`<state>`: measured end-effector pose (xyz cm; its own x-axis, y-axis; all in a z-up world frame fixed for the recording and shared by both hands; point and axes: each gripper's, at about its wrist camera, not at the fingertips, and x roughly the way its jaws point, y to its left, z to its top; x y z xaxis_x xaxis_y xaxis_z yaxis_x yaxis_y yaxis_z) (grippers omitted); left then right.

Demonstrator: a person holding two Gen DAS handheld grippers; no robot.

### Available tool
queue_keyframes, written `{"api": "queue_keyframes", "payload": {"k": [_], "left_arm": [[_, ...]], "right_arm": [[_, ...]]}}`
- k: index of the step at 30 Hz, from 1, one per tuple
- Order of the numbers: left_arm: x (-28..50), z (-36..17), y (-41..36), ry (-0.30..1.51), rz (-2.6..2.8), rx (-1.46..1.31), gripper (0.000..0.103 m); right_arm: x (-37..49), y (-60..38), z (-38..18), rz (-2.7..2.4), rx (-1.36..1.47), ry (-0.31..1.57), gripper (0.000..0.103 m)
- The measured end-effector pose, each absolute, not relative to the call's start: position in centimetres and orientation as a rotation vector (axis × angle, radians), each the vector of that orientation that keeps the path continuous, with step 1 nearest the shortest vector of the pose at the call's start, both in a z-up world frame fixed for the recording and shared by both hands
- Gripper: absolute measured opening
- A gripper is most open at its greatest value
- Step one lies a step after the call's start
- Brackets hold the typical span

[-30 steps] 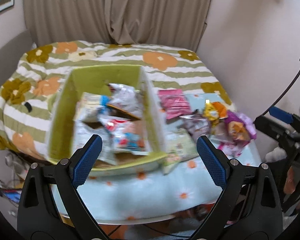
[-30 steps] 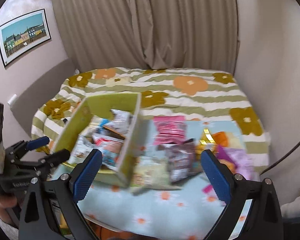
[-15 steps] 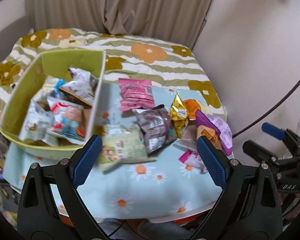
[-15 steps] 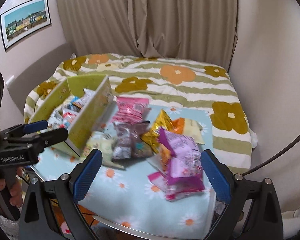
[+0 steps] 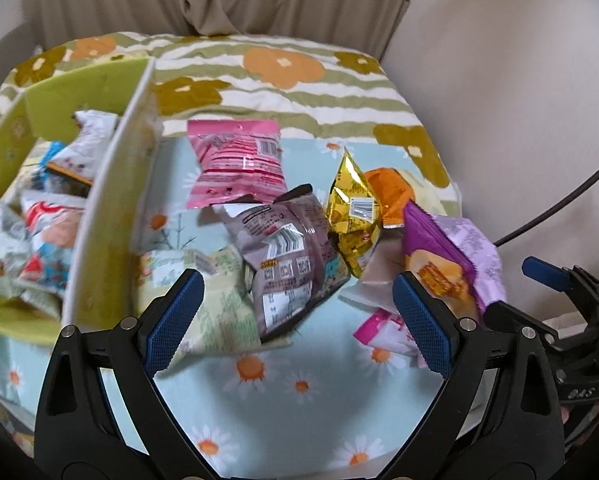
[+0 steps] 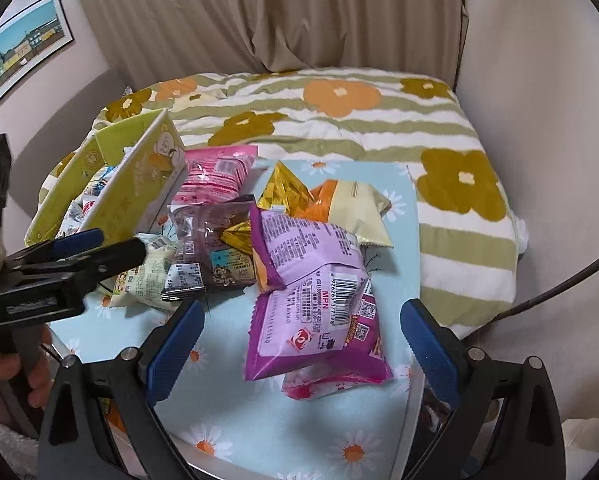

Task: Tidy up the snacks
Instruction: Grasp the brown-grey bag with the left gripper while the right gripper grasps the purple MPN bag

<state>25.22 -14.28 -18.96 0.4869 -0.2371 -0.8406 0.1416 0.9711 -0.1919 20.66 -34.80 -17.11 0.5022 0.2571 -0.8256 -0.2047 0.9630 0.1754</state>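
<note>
A: What's changed in the last second?

B: Both tools have swung off the green box (image 5: 79,216) toward the loose pile. The left gripper (image 5: 295,320) is spread wide and holding nothing, over the brown packet (image 5: 287,256) and pale green packet (image 5: 219,312). The right gripper (image 6: 303,344) is just as wide and bare, framing the purple packet (image 6: 311,300).

A: Meaning?

B: Probably a fresh pick each; several packets already lie in the box.

A: Where's the box in the left view?

B: At nine o'clock, stiff card walls, standing on the daisy cloth (image 5: 283,400). The pink packet (image 5: 235,164) lies at twelve, the gold packet (image 5: 351,212) at two.

A: Textures?

B: Crinkly glossy film, puffed pillow shapes; the gold one is peaked foil. Slippery, I'd guess.
</note>
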Motion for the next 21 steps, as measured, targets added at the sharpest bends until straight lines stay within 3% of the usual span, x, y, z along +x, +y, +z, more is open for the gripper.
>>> {"api": "queue_keyframes", "payload": {"k": [17,21], "left_arm": [[33.2,-25.6,-13.6,1.186,-0.304,-0.154,0.095],[33.7,-26.6,-14.2,1.215,-0.329,-0.139,0.089]], "right_arm": [[25.5,-34.0,-20.6,0.249,0.04,1.12,0.098],[25.8,-33.9,-21.7,0.25,0.042,1.152,0.098]]}}
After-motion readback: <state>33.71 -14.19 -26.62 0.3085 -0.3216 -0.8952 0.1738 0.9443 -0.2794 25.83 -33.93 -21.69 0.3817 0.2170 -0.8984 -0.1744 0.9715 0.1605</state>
